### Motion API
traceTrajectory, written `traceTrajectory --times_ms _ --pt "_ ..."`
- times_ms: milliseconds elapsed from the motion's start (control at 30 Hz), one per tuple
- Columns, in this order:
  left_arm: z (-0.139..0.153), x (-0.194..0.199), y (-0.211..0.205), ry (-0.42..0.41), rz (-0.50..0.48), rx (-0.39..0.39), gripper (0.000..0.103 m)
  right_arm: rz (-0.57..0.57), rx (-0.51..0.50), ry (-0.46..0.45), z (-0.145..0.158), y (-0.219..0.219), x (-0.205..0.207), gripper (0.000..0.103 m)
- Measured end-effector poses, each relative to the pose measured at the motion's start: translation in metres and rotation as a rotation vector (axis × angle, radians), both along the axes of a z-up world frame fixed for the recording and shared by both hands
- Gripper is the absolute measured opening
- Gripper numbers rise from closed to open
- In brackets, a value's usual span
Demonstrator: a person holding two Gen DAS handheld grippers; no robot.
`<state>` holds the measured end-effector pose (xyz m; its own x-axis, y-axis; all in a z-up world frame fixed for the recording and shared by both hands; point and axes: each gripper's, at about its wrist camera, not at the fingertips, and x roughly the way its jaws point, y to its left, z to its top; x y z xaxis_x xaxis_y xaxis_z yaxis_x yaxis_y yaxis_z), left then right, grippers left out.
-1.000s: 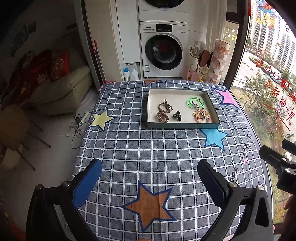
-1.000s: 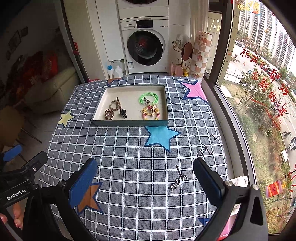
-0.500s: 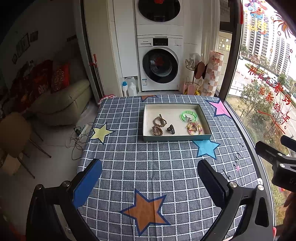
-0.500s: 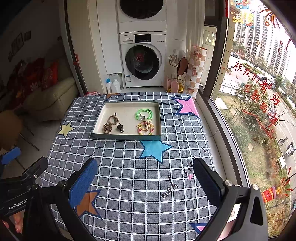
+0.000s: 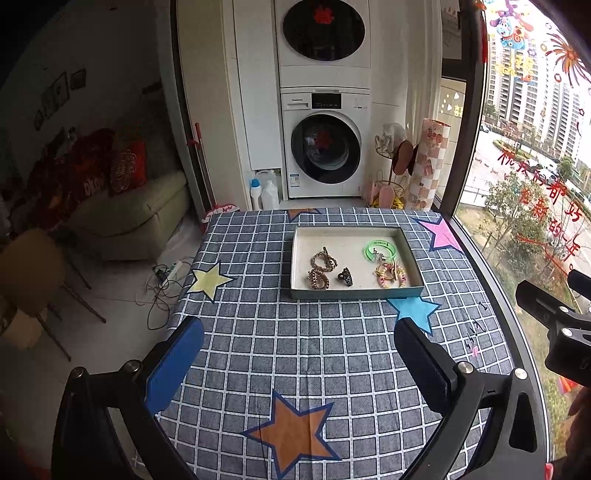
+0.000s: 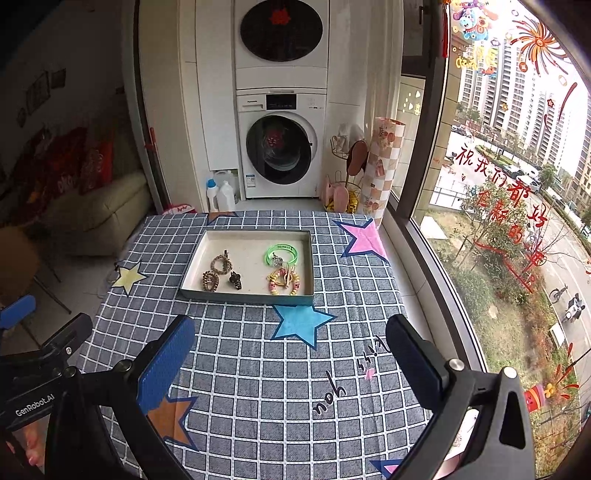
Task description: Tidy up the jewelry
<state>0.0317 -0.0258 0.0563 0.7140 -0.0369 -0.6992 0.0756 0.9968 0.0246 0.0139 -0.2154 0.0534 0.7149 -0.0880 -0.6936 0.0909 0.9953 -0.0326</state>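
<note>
Well apart: tray (image 5: 356,293), table edge (image 5: 491,295).

Home, a flat high up: stacked washer (image 5: 325,146) and dryer (image 5: 323,35) in a white alcove, detergent bottles (image 5: 264,194) on the floor, cream sofa (image 5: 129,210) with red cushions (image 5: 127,168), big window (image 6: 517,177) overlooking apartment towers, checked tablecloth (image 5: 332,343) with stars.

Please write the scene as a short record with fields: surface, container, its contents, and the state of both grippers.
surface: table with grey checked cloth printed with coloured stars
container: shallow tray, on the far half of the table
contents: green bangle, beaded bracelets, two gold chain bracelets, dark hair clip
left gripper: open, empty, above the table's near part
right gripper: open, empty, above the table's near part
</note>
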Motion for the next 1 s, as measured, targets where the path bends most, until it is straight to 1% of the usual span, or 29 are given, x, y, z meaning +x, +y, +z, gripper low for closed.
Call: traceTrajectory --times_ms 333,1000 --pt "0.0011 -0.0015 0.0003 -0.002 0.003 0.001 0.103 -0.003 0.017 -0.007 0.0019 -0.0008 -0.0025 0.103" --pt "0.0025 -0.0014 0.0026 0.006 0.003 -0.001 0.103 -0.002 0.019 -0.010 0.0029 0.0004 -0.0019 0.103"
